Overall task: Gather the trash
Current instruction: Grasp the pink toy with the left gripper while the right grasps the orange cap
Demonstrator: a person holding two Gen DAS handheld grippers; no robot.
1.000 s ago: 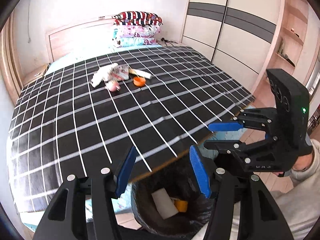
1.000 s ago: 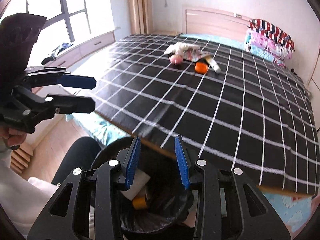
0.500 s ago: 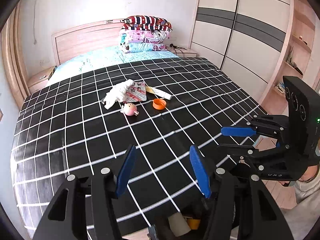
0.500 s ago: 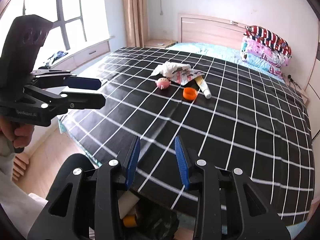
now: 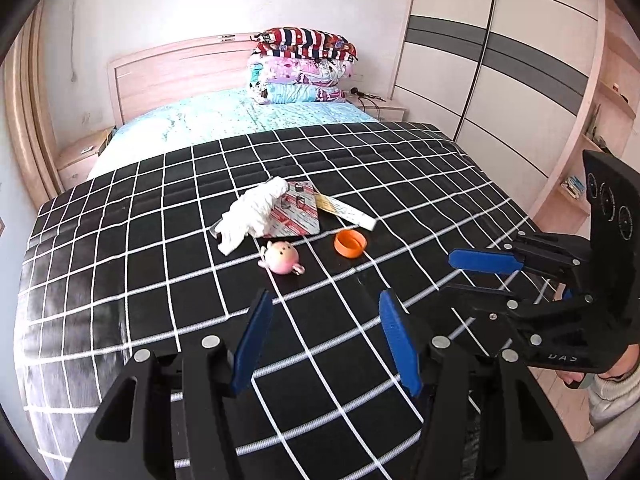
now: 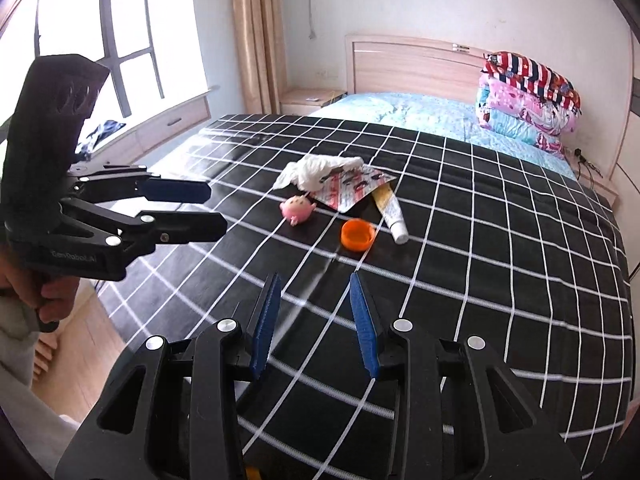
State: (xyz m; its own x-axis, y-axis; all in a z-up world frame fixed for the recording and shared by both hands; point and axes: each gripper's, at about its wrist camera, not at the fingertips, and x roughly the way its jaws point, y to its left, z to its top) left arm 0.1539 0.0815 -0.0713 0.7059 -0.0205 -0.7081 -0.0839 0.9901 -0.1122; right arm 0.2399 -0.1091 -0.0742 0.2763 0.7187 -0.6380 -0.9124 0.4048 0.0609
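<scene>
- On black checked bedspread (image 5: 168,280), mid-bed: crumpled white tissue (image 5: 256,212), printed wrapper (image 5: 298,216), tube (image 5: 346,210), orange cap (image 5: 350,243), pink toy (image 5: 282,258), clustered close.
- Nearer, above the cover: left gripper (image 5: 326,338) parted, empty.
- Right of it: right gripper (image 6: 316,320) parted, empty.

Left gripper (image 6: 182,208) body reads "GenRobot.AI", pale lettering, partly blurred. Right gripper (image 5: 476,276) body shows small marks, unreadable. Print on the foil packet (image 5: 296,212) too small to read.
</scene>
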